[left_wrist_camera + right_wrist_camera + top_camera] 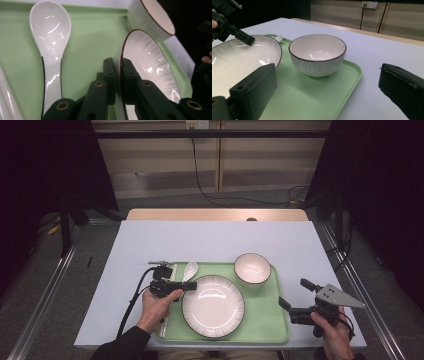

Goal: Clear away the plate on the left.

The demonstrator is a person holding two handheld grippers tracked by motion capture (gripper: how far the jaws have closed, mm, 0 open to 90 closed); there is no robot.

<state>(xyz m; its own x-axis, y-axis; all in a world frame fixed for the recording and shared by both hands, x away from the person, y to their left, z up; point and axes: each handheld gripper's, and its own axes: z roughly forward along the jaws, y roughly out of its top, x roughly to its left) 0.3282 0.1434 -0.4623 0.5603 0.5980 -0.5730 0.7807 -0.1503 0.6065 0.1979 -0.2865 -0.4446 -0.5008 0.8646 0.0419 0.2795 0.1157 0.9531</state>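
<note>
One green tray (272,330) is lying at the table's near edge, carrying one plate (213,306), one bowl (252,268) and one spoon (190,270); all three are glossy white ceramic, the plate and bowl ribbed with dark rims. The bowl is sitting empty in the tray's far right corner. The left gripper (192,285) is pinching the plate's left rim. The right gripper (294,297) is hovering off the tray's right edge, jaws gaping wide.
</note>
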